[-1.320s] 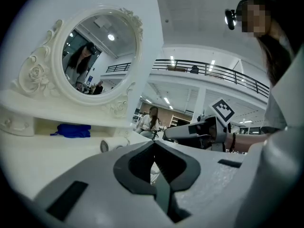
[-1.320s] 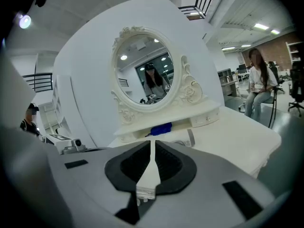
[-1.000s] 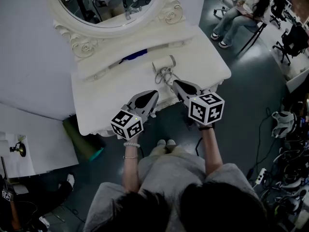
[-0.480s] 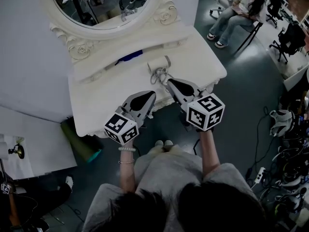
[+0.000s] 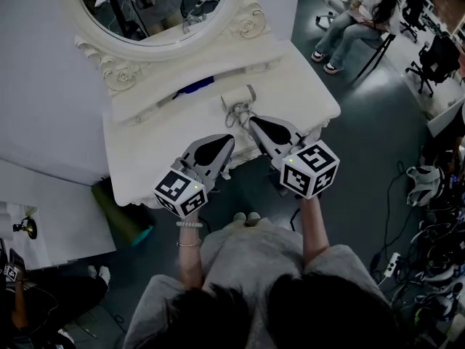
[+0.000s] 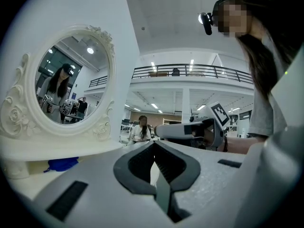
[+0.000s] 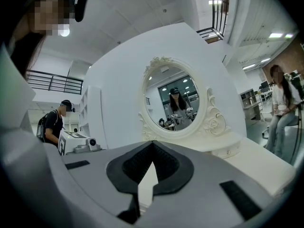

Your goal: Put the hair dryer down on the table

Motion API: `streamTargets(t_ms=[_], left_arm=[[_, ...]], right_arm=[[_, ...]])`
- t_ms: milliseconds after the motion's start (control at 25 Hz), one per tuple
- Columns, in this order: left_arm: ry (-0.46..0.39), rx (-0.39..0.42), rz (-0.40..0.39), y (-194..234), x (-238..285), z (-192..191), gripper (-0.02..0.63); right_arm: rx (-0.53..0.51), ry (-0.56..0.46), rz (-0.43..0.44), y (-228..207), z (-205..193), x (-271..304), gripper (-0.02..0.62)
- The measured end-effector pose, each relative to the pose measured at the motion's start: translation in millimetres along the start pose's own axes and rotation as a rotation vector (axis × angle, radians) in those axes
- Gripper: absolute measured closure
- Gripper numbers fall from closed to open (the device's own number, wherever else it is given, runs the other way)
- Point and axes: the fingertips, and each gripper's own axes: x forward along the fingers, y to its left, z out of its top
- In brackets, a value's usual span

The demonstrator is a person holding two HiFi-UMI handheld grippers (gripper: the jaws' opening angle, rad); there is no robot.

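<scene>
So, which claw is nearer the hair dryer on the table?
The right claw; its tip lies beside the hair dryer, while the left claw is farther back.

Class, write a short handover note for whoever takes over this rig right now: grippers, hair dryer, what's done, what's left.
Grippers: the left gripper is shut and empty, over the table's front edge. The right gripper is shut and empty, with its tip close to the cord.
Things: the hair dryer lies on the table below the mirror, and neither gripper holds it.
Done: the dryer appears to be set down.
Left: probably only drawing both grippers clear without snagging the cord.
</scene>
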Motion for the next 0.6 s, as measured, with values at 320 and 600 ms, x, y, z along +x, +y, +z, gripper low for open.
streamTargets(t_ms=[320,600], left_arm=[[-0.005,0.026,-0.014,-3.4,4.6,4.5,0.601],[0.004,0.031,-0.019,-2.0,5.0,3.1,0.601]], right_arm=[[-0.031,-0.022,0.019,1.3,3.6,-2.4,0.597],[-0.035,-0.019,0.019,-0.8,1.1,-1.5,0.595]])
